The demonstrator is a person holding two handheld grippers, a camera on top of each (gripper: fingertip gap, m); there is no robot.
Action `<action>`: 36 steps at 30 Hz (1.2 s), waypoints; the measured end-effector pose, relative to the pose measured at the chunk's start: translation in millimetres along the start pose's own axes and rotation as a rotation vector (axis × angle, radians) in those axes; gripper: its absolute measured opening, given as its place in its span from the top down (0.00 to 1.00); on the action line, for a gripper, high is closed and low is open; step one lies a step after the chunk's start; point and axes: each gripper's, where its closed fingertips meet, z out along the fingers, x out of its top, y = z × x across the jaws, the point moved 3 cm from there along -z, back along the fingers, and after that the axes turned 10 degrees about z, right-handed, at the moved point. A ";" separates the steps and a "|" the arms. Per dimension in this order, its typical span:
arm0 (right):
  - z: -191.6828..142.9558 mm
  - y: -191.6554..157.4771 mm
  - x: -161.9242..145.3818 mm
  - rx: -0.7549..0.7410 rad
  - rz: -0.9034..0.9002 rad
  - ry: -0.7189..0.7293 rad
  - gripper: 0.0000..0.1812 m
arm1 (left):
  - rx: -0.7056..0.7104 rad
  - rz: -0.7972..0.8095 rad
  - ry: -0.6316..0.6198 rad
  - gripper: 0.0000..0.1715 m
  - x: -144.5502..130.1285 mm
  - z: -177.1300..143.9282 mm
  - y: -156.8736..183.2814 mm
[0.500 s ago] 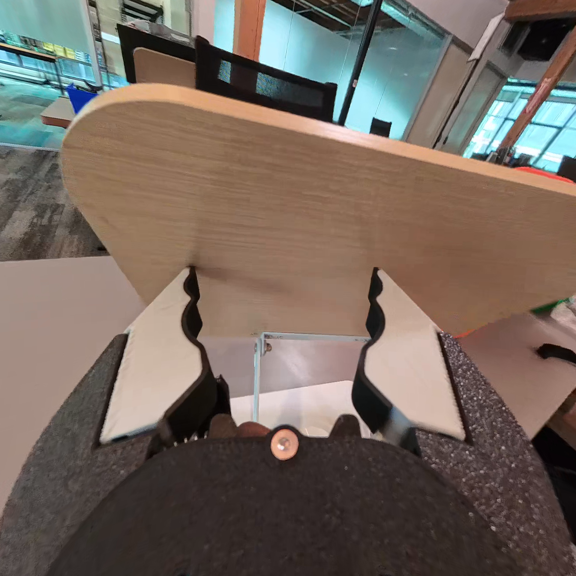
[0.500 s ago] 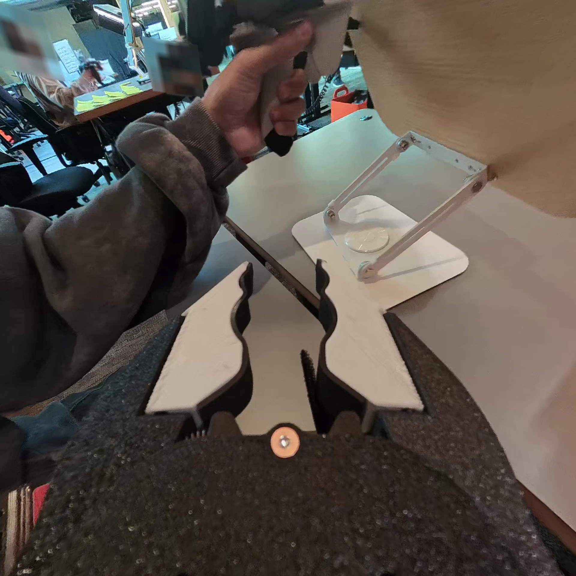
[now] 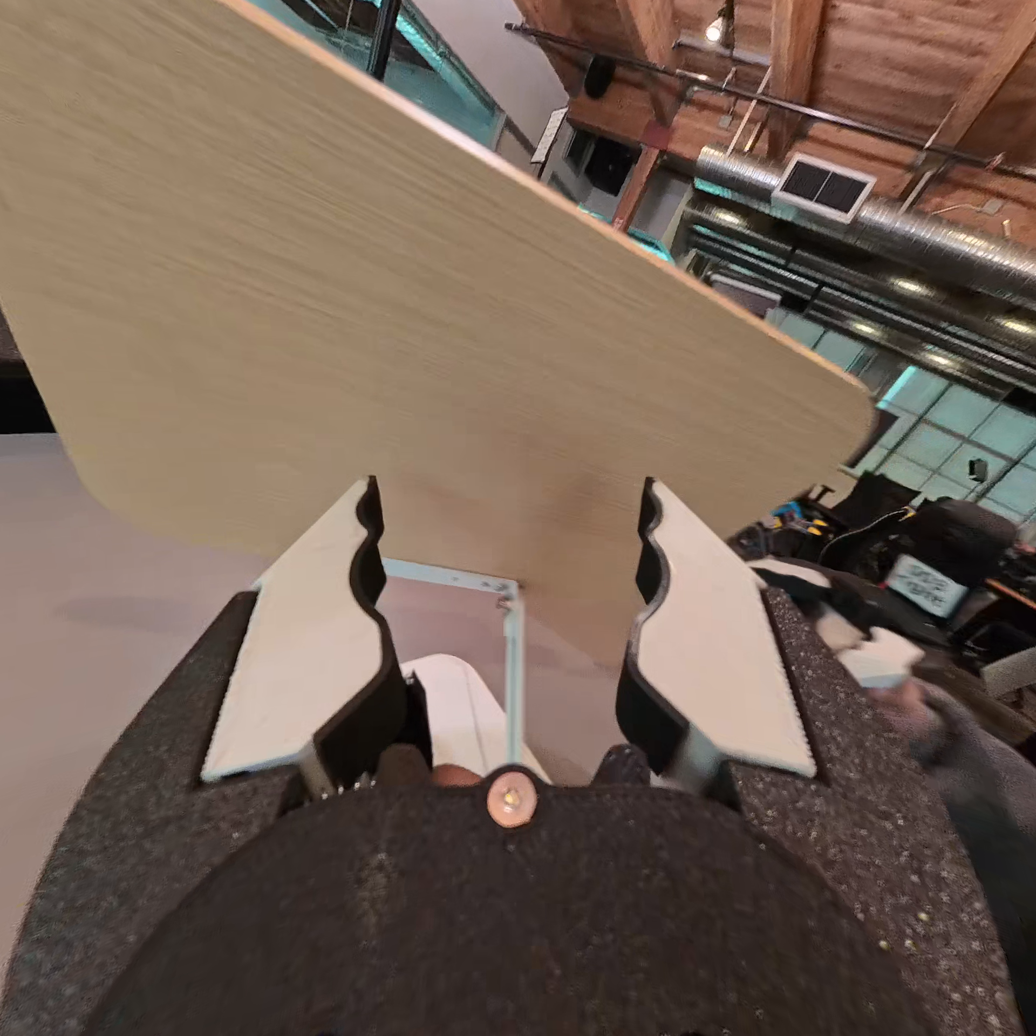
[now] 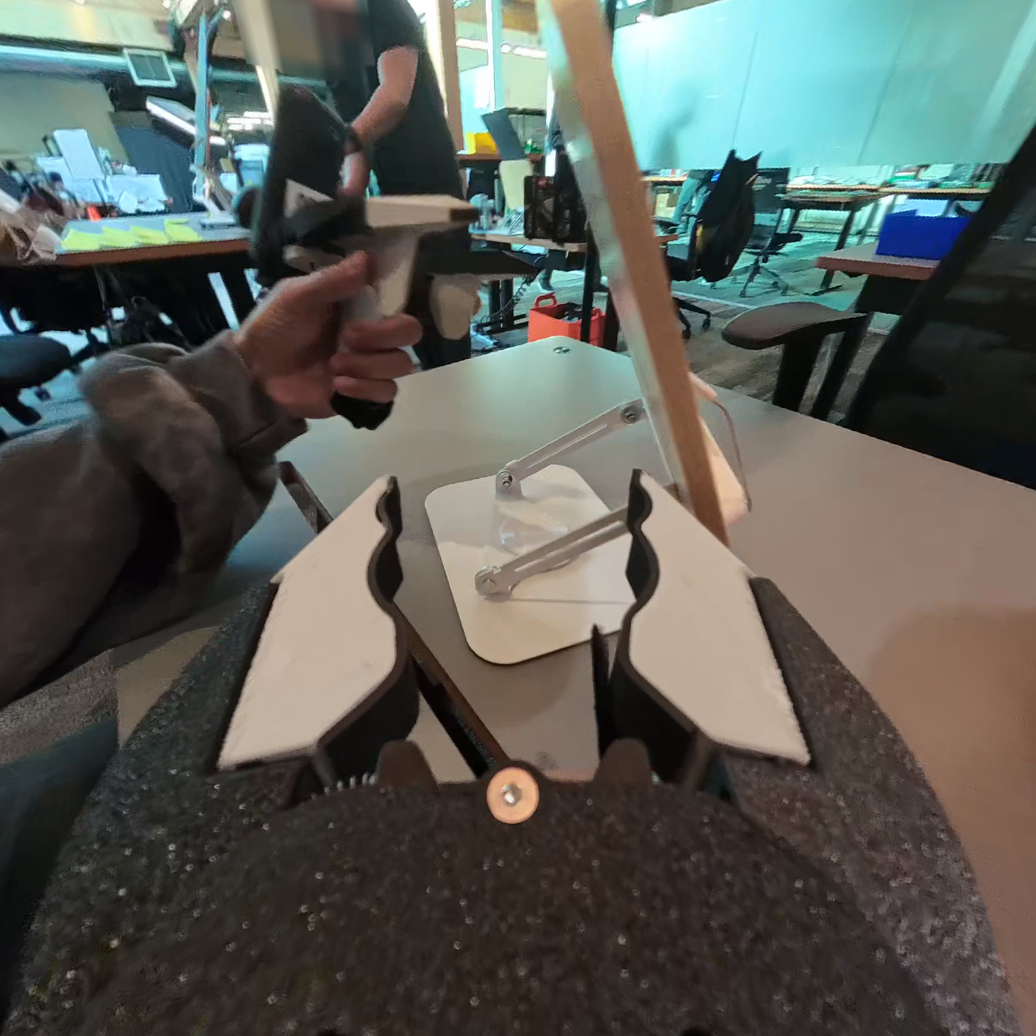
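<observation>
A light wooden board point(image 3: 347, 291) stands tilted on two slotted metal arms point(image 4: 566, 552) hinged to a white base plate point(image 4: 532, 622) on a grey table point(image 4: 852, 560). My left gripper point(image 3: 509, 486) is open and empty, with its fingertips close in front of the board's lower face. I cannot tell whether they touch it. A metal bracket point(image 3: 511, 622) and the base plate point(image 3: 448, 706) show between its fingers. My right gripper point(image 4: 514, 481) is open and empty above the table, pointing at the base plate. There the board point(image 4: 622, 269) shows edge-on, and a hand point(image 4: 325, 347) holds the left gripper point(image 4: 403, 224) left of it.
A black office chair point(image 4: 953, 291) and its armrest point(image 4: 796, 325) stand at the table's far right. An orange bin point(image 4: 566, 325), desks and a standing person point(image 4: 415, 112) are beyond the table's far edge. A grey sleeve point(image 4: 112, 476) crosses the left.
My right gripper has opened wider and swung round, so the board now shows edge-on. The left view has tilted up and to the right. The board looks more upright.
</observation>
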 end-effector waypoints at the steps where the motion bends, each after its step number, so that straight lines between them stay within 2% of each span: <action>1: 10.7 0.8 -1.6 -0.009 -0.017 -0.011 0.54 | -0.005 -0.001 0.010 0.47 -0.3 -9.7 10.0; 3: 25.1 7.9 0.2 -0.078 -0.046 -0.002 0.54 | 0.001 0.021 0.013 0.47 -2.3 -30.4 30.4; 6: 22.0 13.0 13.0 -0.145 -0.099 0.059 0.70 | 0.023 0.110 -0.071 0.47 -15.6 -64.5 58.9; 8: 8.8 5.2 23.2 -0.100 -0.069 0.090 0.66 | 0.056 0.171 -0.117 0.47 -25.7 -92.0 73.8; 9: 2.1 5.4 26.9 -0.099 -0.051 0.092 0.68 | 0.060 0.190 -0.141 0.47 -32.6 -106.1 81.5; 13: -3.2 33.4 41.9 -0.220 0.003 0.107 0.67 | 0.137 0.219 -0.273 0.47 -72.5 -158.4 98.5; 16: 15.7 54.0 29.4 -0.294 -0.001 -0.003 0.80 | 0.223 0.235 -0.333 0.47 -99.2 -189.1 105.3; 17: 21.0 53.3 22.4 -0.277 0.026 -0.041 0.88 | 0.233 0.231 -0.333 0.47 -105.8 -197.2 109.8; 19: 16.4 48.4 22.2 -0.275 0.076 0.033 0.91 | 0.235 0.201 -0.302 0.48 -116.6 -211.5 120.3; 21: 12.2 31.2 18.1 -0.247 0.077 0.054 0.91 | 0.231 0.141 -0.280 0.50 -127.7 -224.5 127.1; 23: 8.6 7.2 12.9 -0.284 0.009 0.049 0.91 | 0.226 0.096 -0.283 0.50 -137.9 -235.1 130.6; 27: 18.2 -62.8 0.0 -0.326 -0.092 0.063 0.91 | 0.244 0.085 -0.294 0.50 -142.1 -247.5 131.6; 30: 51.1 -115.9 -8.2 -0.261 -0.134 0.089 0.91 | 0.254 0.077 -0.264 0.50 -130.4 -252.6 132.4; 33: 96.7 -151.4 -13.3 -0.191 -0.137 0.081 0.96 | 0.259 0.078 -0.217 0.51 -113.8 -256.3 132.9; 36: 134.0 -185.2 -17.2 -0.064 -0.104 0.010 0.89 | 0.287 0.091 -0.180 0.51 -97.0 -256.1 125.4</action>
